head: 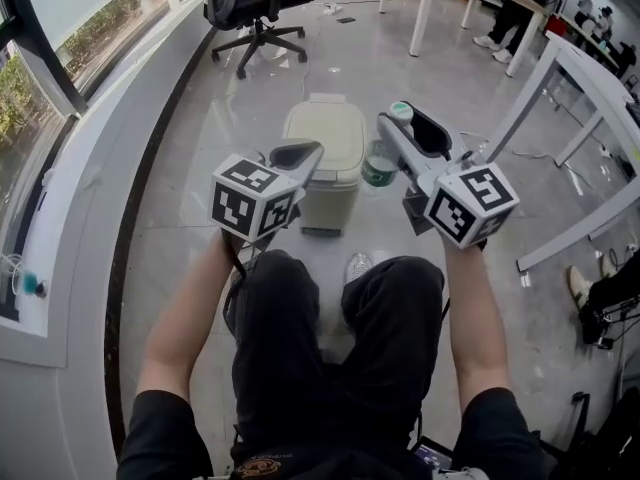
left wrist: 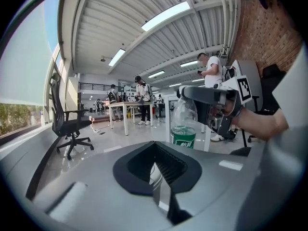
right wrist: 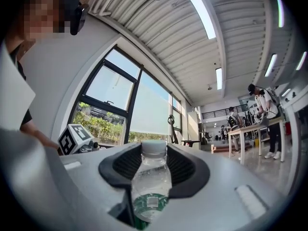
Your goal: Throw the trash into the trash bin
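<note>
Grey polished floor [head: 200,168] fills an open workroom, with a long window [head: 60,38] on the left, a black office chair [head: 255,8] farther back and white tables [head: 570,78] on the right. The right gripper [head: 412,126] has its jaws clamped on a clear plastic bottle [head: 381,168] with a green label and a pale cap. In the right gripper view the bottle [right wrist: 151,177] stands upright between the dark pads, cap uppermost. The left gripper [head: 297,154] has its jaws drawn together with nothing between them; its own view shows only a thin slit between the pads. Between the two grippers, a cream trash bin [head: 330,128] sits on the floor just ahead of the seated person's knees [head: 340,288], its lid down. The bottle hangs off the floor just beside the bin's right edge. From the left gripper view the bottle [left wrist: 183,124] shows held in the right gripper [left wrist: 207,95], with people standing at tables far behind.
</note>
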The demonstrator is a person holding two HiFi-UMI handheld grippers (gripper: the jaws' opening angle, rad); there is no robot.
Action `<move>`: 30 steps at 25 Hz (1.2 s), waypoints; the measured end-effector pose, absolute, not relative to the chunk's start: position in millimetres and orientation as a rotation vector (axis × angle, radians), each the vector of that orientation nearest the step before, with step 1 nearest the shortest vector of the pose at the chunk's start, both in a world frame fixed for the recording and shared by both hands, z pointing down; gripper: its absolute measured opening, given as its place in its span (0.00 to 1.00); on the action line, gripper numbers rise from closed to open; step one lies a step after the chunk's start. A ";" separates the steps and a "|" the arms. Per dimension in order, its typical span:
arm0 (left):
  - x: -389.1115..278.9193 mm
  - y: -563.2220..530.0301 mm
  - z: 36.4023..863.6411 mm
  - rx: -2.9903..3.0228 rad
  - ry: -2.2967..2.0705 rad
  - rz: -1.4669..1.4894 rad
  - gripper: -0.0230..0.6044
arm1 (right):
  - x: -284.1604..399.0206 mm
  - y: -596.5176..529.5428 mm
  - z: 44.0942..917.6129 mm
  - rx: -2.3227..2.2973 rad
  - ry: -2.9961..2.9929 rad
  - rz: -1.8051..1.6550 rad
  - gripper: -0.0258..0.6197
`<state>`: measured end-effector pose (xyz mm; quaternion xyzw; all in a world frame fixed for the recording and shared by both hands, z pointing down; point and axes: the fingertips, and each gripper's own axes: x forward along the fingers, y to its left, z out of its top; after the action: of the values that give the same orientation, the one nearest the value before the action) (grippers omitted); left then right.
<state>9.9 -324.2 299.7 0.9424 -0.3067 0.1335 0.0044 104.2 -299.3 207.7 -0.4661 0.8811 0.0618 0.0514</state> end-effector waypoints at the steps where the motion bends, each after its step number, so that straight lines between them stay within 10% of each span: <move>1: 11.7 -329.5 307.3 2.954 -0.931 0.439 0.05 | 103.6 -305.6 208.5 -1.418 2.682 0.186 0.29; 30: 27.1 -371.8 455.1 2.728 -0.872 0.732 0.05 | 121.1 -346.1 234.8 -1.333 2.614 0.012 0.29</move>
<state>27.1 -371.8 455.1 0.9189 -0.2938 0.2466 0.0925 121.1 -346.1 234.8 -0.4519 0.8860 0.0040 0.1036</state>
